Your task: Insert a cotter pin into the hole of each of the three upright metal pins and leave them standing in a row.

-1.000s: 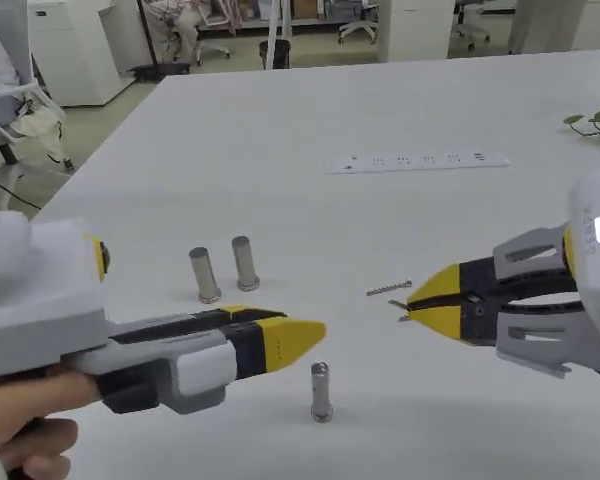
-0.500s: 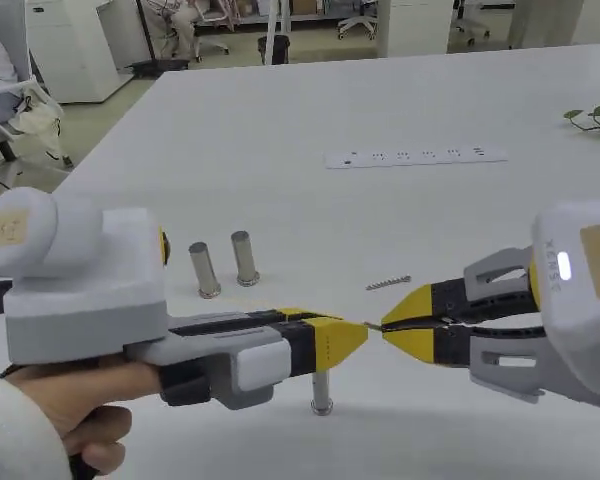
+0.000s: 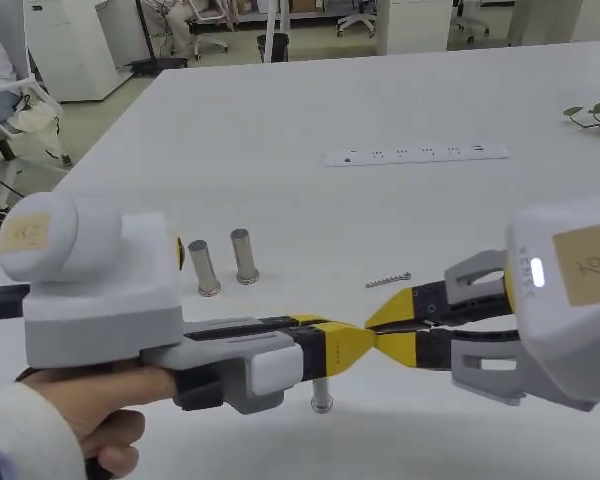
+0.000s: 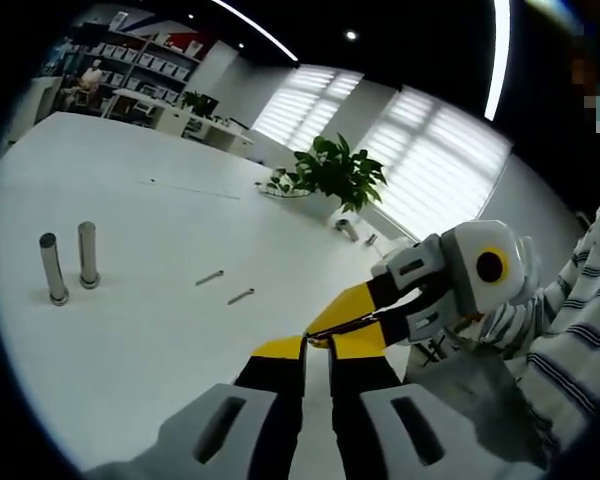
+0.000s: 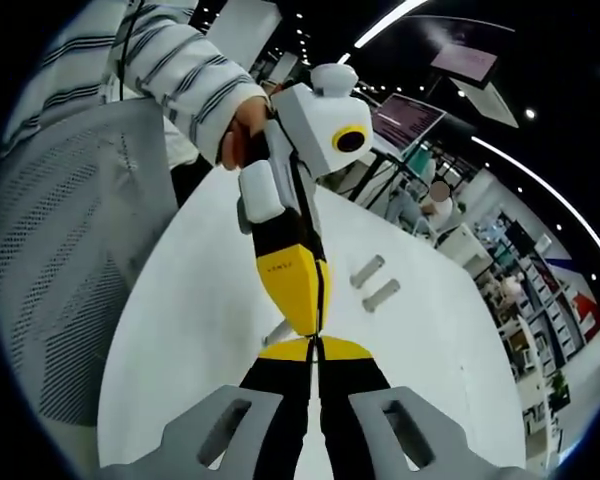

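The left gripper [image 3: 358, 343] and the right gripper [image 3: 378, 331] meet tip to tip above the white table [image 3: 280, 130], their yellow noses touching or all but touching. In the left gripper view the left jaws lie drawn together with only a thin slit between them, and in the right gripper view they look pressed closed. The right jaws are also closed to a point. At that point sits a thin grey sliver, apparently a cotter pin [image 4: 311, 339] pinched at the right gripper's tip, though it is very small.

One upright metal pin [image 3: 321, 392] stands directly under the left gripper's nose, just below the meeting tips. Two more upright metal pins [image 3: 202, 270] [image 3: 243, 257] stand side by side on the far side of the left gripper, apart from it. Two loose cotter pins [image 4: 209, 277] [image 4: 241, 296] lie flat on the table beyond the tips. A power strip [image 3: 415, 154] lies farther off, well beyond both grippers.
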